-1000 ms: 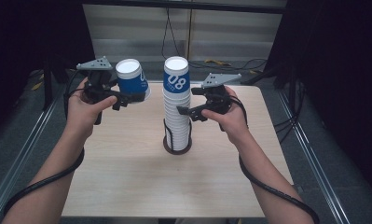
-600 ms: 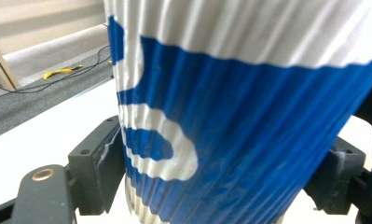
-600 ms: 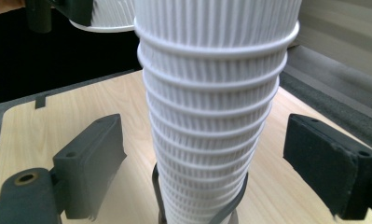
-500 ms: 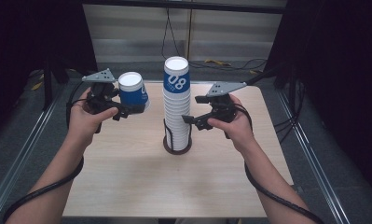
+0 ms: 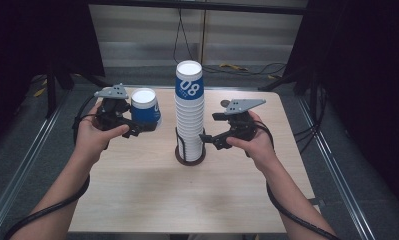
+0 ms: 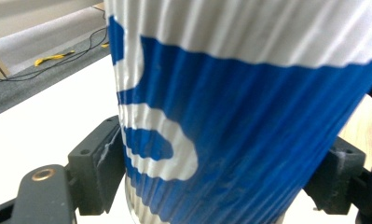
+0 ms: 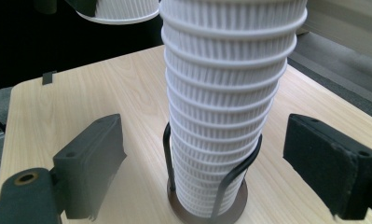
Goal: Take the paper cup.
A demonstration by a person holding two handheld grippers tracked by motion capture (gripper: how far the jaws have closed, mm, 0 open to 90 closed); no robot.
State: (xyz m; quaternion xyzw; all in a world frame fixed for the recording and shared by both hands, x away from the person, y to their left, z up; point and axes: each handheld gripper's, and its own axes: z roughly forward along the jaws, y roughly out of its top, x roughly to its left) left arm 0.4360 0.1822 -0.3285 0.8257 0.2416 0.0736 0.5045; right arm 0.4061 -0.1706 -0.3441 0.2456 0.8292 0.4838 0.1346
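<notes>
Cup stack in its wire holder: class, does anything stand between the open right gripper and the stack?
Nothing visible does. The right gripper is open, its jaws either side of the cup stack with bare table between. The left gripper holds its blue cup off to the far side.

Ribbed matt paper cup (image 6: 230,116), pale smooth wood-grain table (image 5: 152,200), dark wire holder (image 7: 230,179)

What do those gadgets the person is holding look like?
Each hand grips a black tool. The left claw and right claw both carry a flat grey three-cornered plate on top and end in two blocky black pads with small screw holes. A brass-coloured screw shows near each base. A black cable trails from each tool along the arm. No sleeves are visible.
</notes>
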